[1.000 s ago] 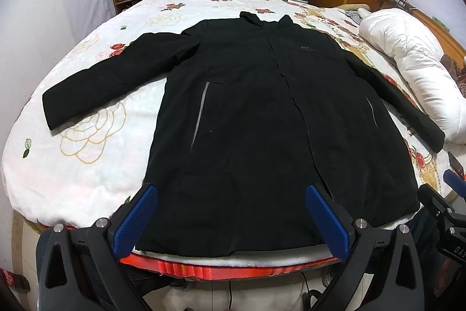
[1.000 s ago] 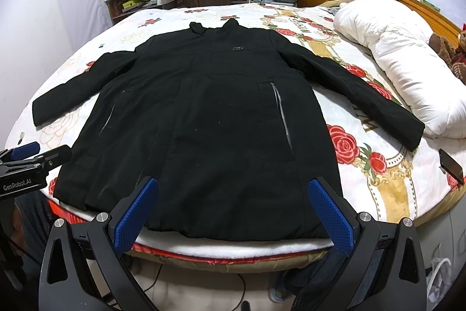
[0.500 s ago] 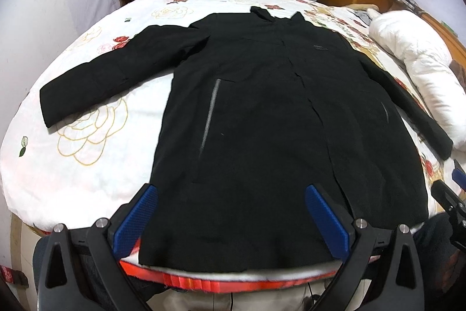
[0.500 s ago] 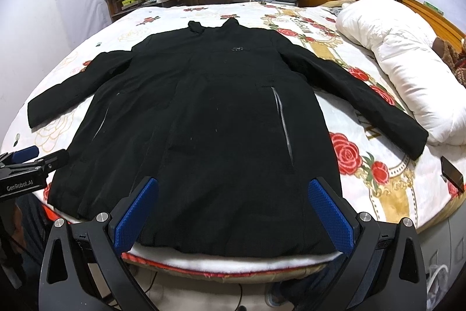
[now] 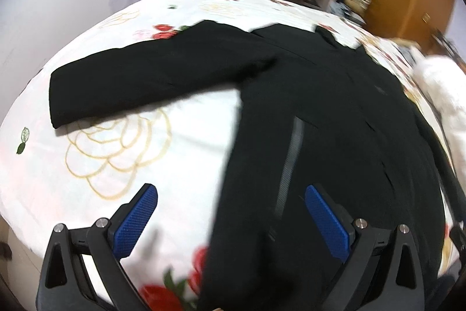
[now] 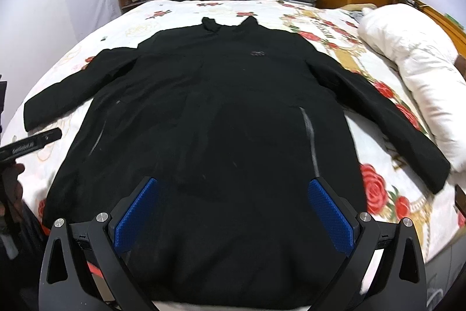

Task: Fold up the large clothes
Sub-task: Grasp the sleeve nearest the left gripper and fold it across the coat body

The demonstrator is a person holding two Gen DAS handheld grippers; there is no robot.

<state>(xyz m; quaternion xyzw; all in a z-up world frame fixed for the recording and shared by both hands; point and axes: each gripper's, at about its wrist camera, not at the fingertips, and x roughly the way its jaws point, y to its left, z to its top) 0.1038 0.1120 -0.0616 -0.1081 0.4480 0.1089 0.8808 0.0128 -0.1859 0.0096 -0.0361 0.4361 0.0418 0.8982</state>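
Long black padded coat spread flat on a rose-printed white bed, both claws held open over it.

The long black padded coat [image 6: 221, 118] is laid front-up on the rose-printed white bed [image 6: 387, 185], sleeves spread to either side. The right claw [image 6: 233, 212] is held released above the coat's lower hem, nothing gripped. The left claw [image 5: 231, 219] is likewise spread wide and empty, positioned over the coat's side edge, below the outstretched sleeve [image 5: 139, 83].
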